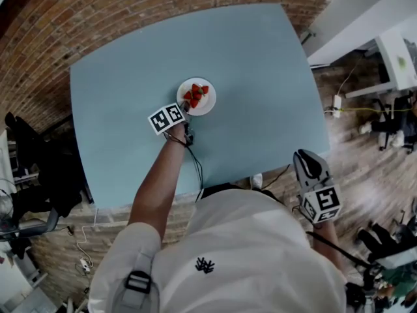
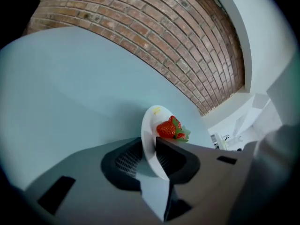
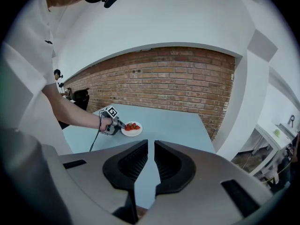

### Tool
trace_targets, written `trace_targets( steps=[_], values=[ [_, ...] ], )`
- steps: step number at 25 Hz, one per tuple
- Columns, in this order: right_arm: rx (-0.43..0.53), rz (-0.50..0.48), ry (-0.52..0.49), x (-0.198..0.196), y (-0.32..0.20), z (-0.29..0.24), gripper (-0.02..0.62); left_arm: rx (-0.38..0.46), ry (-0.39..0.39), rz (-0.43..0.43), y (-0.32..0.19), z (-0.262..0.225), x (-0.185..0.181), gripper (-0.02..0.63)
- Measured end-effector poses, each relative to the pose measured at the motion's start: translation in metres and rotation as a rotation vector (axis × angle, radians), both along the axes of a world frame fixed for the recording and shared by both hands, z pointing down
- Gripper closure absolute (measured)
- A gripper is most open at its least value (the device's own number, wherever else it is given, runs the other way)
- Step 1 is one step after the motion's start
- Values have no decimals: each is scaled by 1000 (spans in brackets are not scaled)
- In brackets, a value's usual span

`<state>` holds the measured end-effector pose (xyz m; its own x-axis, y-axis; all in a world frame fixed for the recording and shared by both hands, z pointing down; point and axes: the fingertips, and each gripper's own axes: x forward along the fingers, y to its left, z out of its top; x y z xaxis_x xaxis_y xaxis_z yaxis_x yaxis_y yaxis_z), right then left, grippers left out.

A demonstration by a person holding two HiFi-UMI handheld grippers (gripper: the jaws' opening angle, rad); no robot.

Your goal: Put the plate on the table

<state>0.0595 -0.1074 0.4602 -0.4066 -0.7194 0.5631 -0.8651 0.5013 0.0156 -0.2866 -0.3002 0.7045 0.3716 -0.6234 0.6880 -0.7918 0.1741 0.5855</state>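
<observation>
A small white plate (image 1: 207, 104) with cut strawberries (image 1: 195, 94) rests flat on the pale blue table (image 1: 260, 77), near its middle. My left gripper (image 1: 186, 108) reaches it from the near side. In the left gripper view the plate's rim (image 2: 151, 125) stands between the jaws of that gripper (image 2: 149, 146), which are spread wider than the rim; strawberries (image 2: 169, 128) lie just beyond. My right gripper (image 1: 305, 156) hangs off the table's near right edge with nothing in it. The right gripper (image 3: 151, 146) has its jaws nearly together, and its view shows the plate (image 3: 132, 131) far off.
A brick wall (image 2: 178, 36) runs behind the table. To the right are a white wall base, cables and a power strip (image 1: 337, 103) on the wooden floor. Dark chairs and gear (image 1: 39, 168) stand at the left.
</observation>
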Motion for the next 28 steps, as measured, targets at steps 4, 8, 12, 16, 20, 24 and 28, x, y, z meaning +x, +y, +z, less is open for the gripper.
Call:
trace_targets(
  steps=[4,8,12,16,20,24,28],
  values=[
    [5,14,-3,5,6,-2,557,4,-111,39,-1,-1,-2,510],
    [-2,38,-42,9,11,-4,557,-2,-149,43,-3,-1,-3,505],
    [3,46,-52,13,15,-7,557,-22,-174,12,-2,0,-4,503],
    [10,55,-54,20,20,-10,557,-41,-219,-35,-2,0,-10,503],
    [11,63,-48,28,24,-11,557,-31,-271,-23,-1,0,-12,503],
    [16,52,-47,34,24,-12,557,7,-310,-25,-1,-11,-16,503],
    [19,17,-54,39,23,-9,557,43,-331,-37,6,-26,-18,503]
  ],
)
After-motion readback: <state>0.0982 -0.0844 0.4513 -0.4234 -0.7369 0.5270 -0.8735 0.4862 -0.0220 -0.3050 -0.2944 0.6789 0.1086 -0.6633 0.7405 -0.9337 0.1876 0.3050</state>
